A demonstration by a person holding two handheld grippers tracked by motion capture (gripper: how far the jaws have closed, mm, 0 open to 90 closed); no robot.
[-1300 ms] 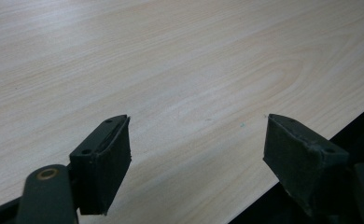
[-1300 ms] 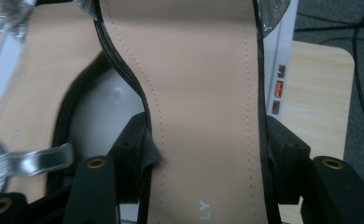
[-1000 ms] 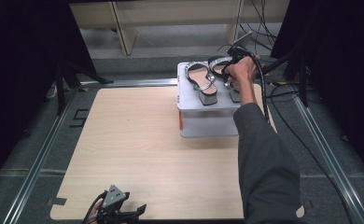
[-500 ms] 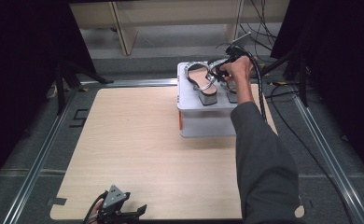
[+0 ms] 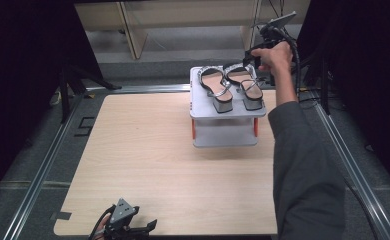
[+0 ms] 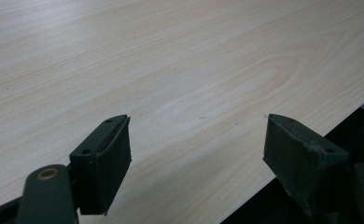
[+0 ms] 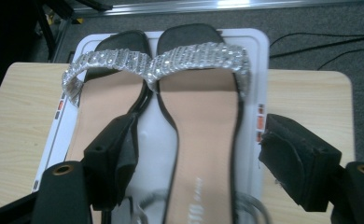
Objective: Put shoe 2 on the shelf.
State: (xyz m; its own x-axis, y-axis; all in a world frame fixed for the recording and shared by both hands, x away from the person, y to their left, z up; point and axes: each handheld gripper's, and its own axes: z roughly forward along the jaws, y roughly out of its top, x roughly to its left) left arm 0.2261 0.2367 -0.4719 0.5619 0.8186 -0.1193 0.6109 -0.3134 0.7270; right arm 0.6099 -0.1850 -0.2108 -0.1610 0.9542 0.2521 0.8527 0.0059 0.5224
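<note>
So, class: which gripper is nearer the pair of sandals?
Right. The right gripper hovers open just behind the sandals; the left gripper rests at the table's near edge.

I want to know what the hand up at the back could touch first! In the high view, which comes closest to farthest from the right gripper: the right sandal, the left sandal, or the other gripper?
1. Right sandal: on the grey stand, just beside the right gripper.
2. Left sandal: next along on the stand.
3. Left gripper: far off at the table's near edge.
</note>
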